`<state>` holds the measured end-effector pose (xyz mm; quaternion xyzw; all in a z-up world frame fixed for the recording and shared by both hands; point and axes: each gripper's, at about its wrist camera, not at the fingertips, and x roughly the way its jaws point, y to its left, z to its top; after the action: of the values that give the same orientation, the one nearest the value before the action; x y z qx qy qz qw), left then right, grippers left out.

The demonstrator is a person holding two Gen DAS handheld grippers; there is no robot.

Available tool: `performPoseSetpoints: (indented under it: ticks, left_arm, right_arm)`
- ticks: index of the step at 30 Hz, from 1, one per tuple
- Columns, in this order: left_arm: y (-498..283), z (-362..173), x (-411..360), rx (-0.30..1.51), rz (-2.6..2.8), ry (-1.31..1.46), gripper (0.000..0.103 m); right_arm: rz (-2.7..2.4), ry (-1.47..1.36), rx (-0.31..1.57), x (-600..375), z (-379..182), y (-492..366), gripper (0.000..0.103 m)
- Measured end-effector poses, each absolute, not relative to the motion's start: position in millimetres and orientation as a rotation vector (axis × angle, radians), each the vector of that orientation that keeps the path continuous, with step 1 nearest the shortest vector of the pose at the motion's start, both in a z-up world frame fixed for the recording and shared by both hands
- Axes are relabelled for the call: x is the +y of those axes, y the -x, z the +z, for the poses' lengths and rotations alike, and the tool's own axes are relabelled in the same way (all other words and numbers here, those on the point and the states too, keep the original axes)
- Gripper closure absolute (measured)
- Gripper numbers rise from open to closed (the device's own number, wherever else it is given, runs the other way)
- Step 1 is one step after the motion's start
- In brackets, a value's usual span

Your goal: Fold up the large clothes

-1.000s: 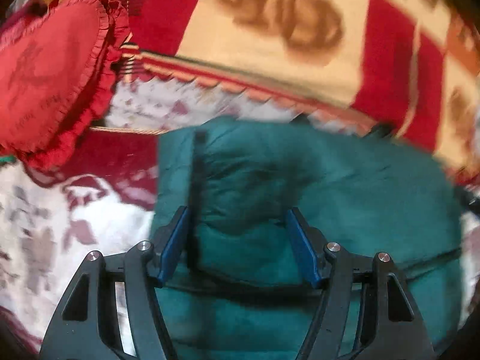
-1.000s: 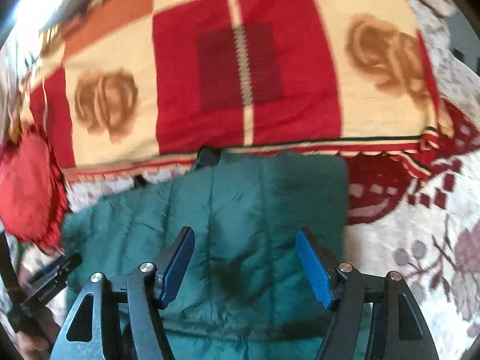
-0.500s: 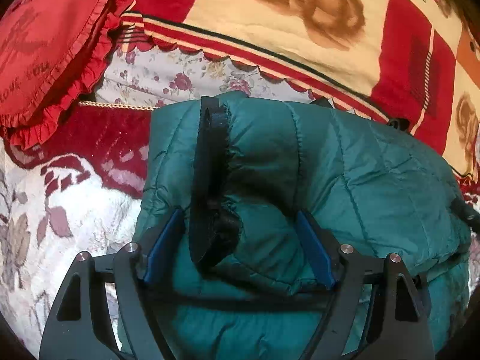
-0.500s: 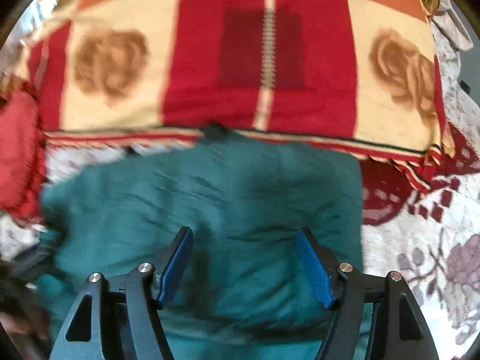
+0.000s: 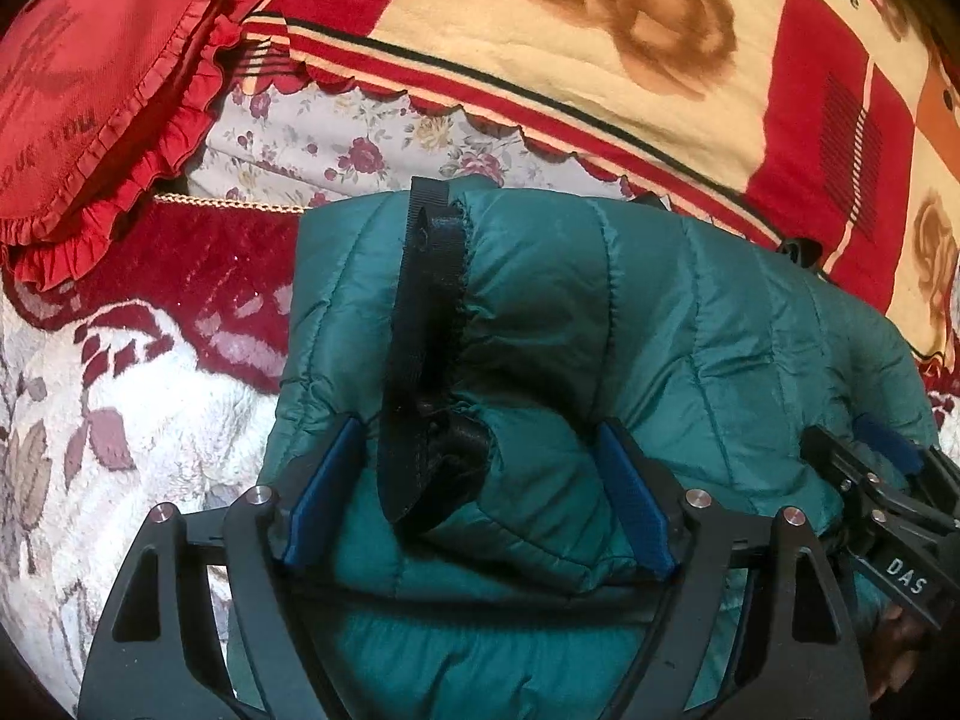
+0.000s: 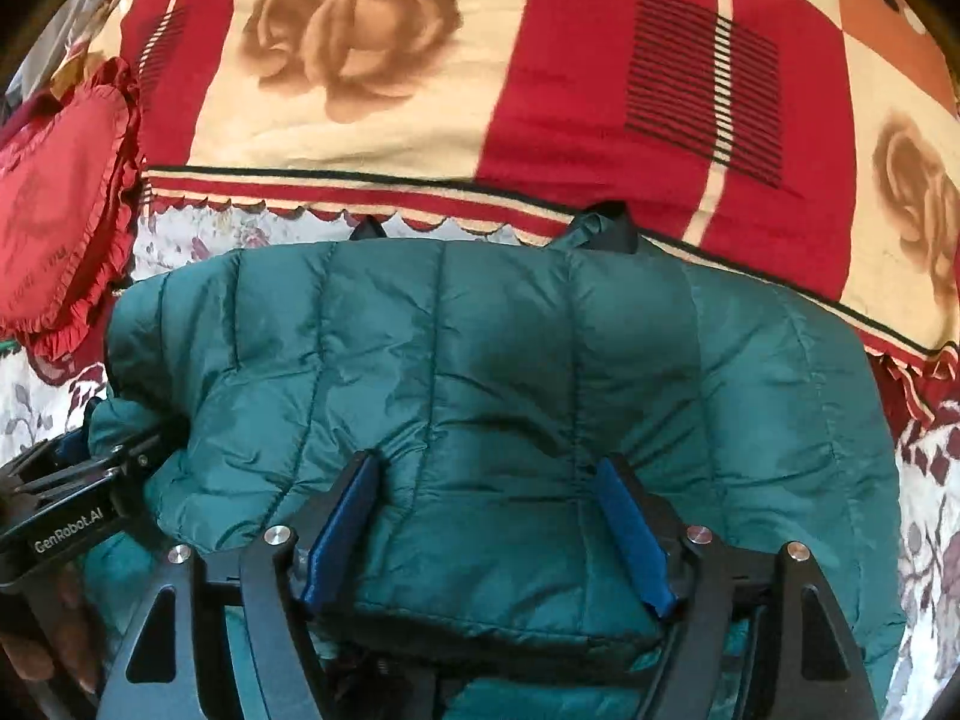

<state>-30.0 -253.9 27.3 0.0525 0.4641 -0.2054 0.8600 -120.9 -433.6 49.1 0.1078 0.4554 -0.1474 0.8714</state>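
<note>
Both the left gripper (image 5: pixel 477 495) and right gripper (image 6: pixel 489 531) stand spread, astride the teal quilted puffer jacket (image 6: pixel 510 372); it appears soft, springy, slippery: grasp the folded near hem.

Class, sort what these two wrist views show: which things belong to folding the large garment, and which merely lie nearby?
Belongs to the job:
green puffer jacket
left gripper
right gripper

Just lying about:
red heart cushion
rose-patterned blanket
floral bedspread

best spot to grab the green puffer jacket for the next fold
Take the green puffer jacket by its thick near folded edge, coming in low from the near side. That edge bulges up between both open grippers, left gripper and right gripper, so it probably pinches easily.
</note>
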Motion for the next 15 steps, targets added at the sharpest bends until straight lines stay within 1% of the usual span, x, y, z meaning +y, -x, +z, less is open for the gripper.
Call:
performPoseSetpoints:
  ticks: [2,5,8,11,15]
  left_arm:
    - [30,28,-254,0.975,-0.429,-0.112,0.022]
    - [29,28,-254,0.975,-0.430,-0.107,0.022]
    - [30,28,-253,0.973,-0.426,-0.108,0.022]
    - [30,28,-252,0.971,-0.424,-0.110,0.021]
    - [30,28,-253,0.969,-0.421,-0.114,0.021]
  right_arm:
    - [-0.291,-0.247,0.956,-436,58,124,0.031]
    - [-0.284,-0.292,0.903,-441,80,147,0.031]
    - [-0.332,-0.269,0.848,-450,94,171,0.030]
    - [-0.402,-0.282,0.848,-470,91,186,0.030]
    - [-0.481,-0.343,0.904,-500,64,195,0.030]
